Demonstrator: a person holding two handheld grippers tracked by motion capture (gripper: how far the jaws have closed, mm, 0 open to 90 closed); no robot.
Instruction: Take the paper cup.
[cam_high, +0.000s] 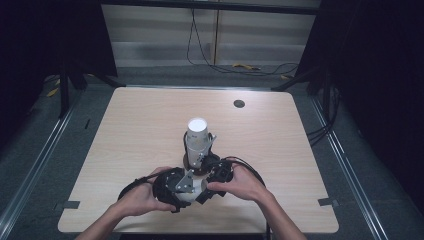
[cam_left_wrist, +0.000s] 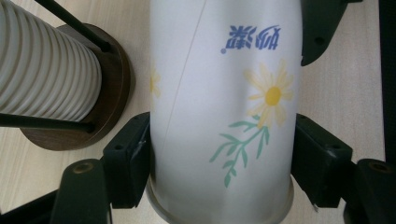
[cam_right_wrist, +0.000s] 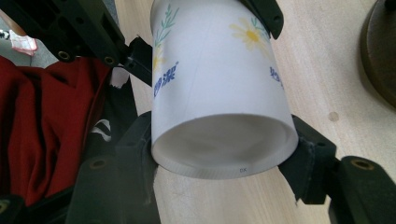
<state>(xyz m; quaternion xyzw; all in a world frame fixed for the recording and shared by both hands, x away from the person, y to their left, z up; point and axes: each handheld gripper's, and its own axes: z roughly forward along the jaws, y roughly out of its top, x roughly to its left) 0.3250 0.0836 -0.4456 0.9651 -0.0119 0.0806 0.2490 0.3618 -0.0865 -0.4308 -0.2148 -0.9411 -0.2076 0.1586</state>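
A white paper cup (cam_left_wrist: 219, 116) printed with a yellow daisy and blue writing lies on its side between both grippers, low over the wooden table (cam_high: 125, 130). My left gripper (cam_left_wrist: 219, 158) is shut on it near the rim, its pads pressing both sides. My right gripper (cam_right_wrist: 222, 144) is shut on the same cup (cam_right_wrist: 215, 84) near its base, which faces that camera. From above, the cup (cam_high: 192, 196) shows as a white patch between the left gripper (cam_high: 172, 186) and the right gripper (cam_high: 218, 176). Just beyond stands a stack of ribbed paper cups (cam_high: 198, 136) in a rod holder.
The holder's round dark wooden base (cam_left_wrist: 114, 88) sits close beside the held cup, with thin black rods (cam_left_wrist: 70, 21) around the stack. A dark round grommet (cam_high: 239, 103) marks the far side of the table. Red fabric (cam_right_wrist: 42, 121) lies behind the right gripper. Cables (cam_high: 220, 67) run across the floor beyond.
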